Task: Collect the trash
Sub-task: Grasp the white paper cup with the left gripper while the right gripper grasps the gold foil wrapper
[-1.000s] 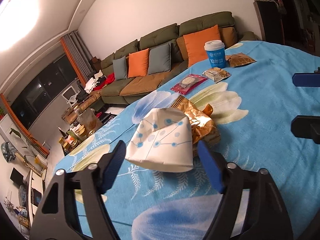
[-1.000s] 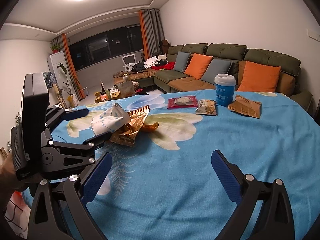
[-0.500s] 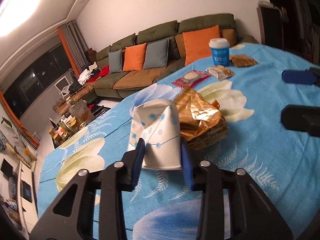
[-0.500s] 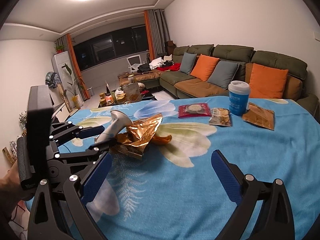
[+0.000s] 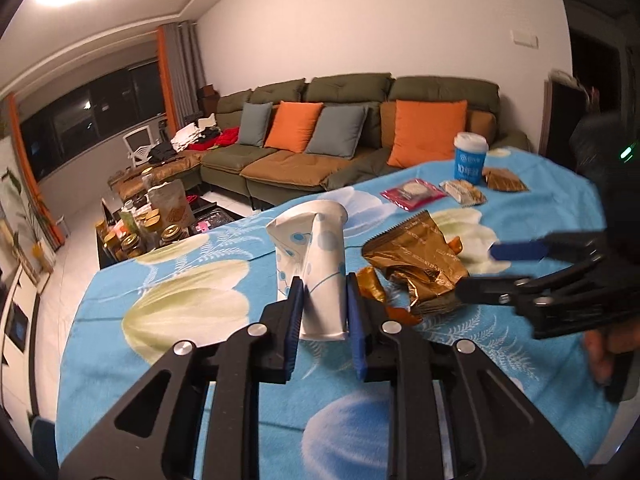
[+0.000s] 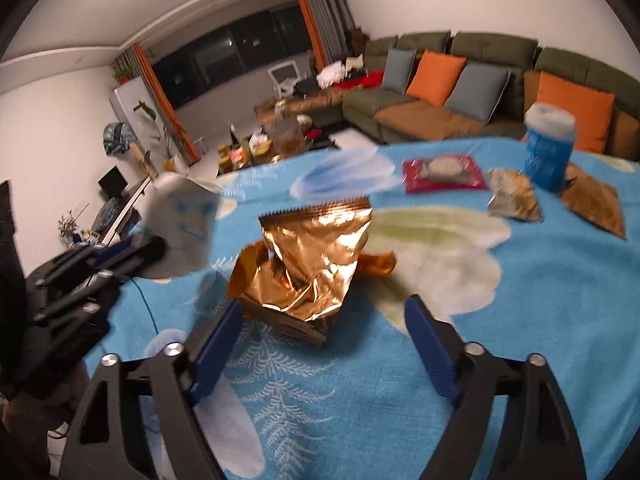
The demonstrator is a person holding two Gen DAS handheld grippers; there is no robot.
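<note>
My left gripper point(image 5: 323, 320) is shut on a crushed white paper cup with blue dots point(image 5: 316, 256) and holds it above the blue floral tablecloth point(image 5: 168, 360). The cup also shows at the left of the right wrist view point(image 6: 180, 220). A crumpled gold foil wrapper point(image 6: 308, 264) lies on the cloth just ahead of my right gripper point(image 6: 324, 344), which is open with its fingers either side of the wrapper's near end. The wrapper also shows in the left wrist view point(image 5: 416, 264), with the right gripper point(image 5: 492, 272) beside it.
Farther back on the table stand a blue lidded cup point(image 6: 548, 148), a red snack packet point(image 6: 440, 172), a silver snack packet point(image 6: 512, 196) and a brown packet point(image 6: 596, 204). A green sofa with orange cushions point(image 5: 352, 136) lies beyond the table.
My left gripper closed on the paper cup and lifted it off the cloth. My right gripper moved forward and left to the gold wrapper.
</note>
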